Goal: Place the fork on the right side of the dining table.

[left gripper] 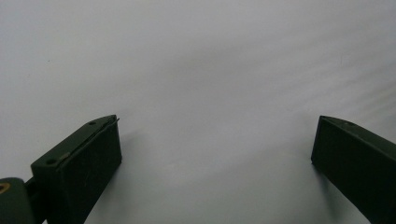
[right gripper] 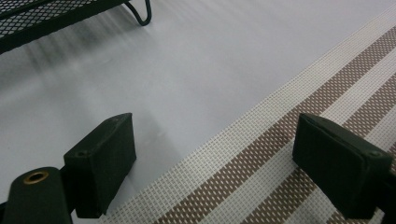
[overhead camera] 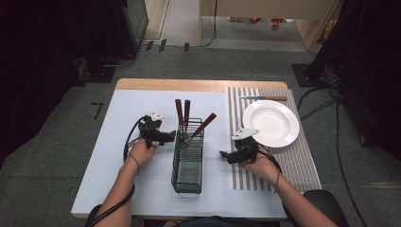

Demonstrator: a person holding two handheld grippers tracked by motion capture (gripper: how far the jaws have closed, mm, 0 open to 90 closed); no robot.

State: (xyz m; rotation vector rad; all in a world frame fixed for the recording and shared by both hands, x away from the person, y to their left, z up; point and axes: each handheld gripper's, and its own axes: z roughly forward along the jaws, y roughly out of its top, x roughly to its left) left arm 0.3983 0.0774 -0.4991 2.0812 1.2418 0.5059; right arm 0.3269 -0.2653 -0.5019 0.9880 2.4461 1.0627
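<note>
A black wire caddy (overhead camera: pixel 188 165) stands in the middle of the table with three brown-handled utensils (overhead camera: pixel 187 111) upright in its far end. My left gripper (overhead camera: pixel 171 137) sits just left of the caddy, pointing at it. Its jaws stand wide open over bare white mat (left gripper: pixel 210 60). Right of the caddy lies my right gripper (overhead camera: pixel 222 154), also open and holding nothing. One of its fingers (right gripper: pixel 105 158) is over the white mat and the other over the striped placemat (right gripper: pixel 327 93). The caddy's mesh base (right gripper: pixel 46 18) and a wire foot lie ahead of it.
A white plate (overhead camera: pixel 270 123) rests on the striped placemat (overhead camera: pixel 302 161) at the right. A brown-handled knife (overhead camera: pixel 263 98) lies beyond the plate near the table's far edge. A white mat (overhead camera: pixel 127 156) covers the left part of the wooden table.
</note>
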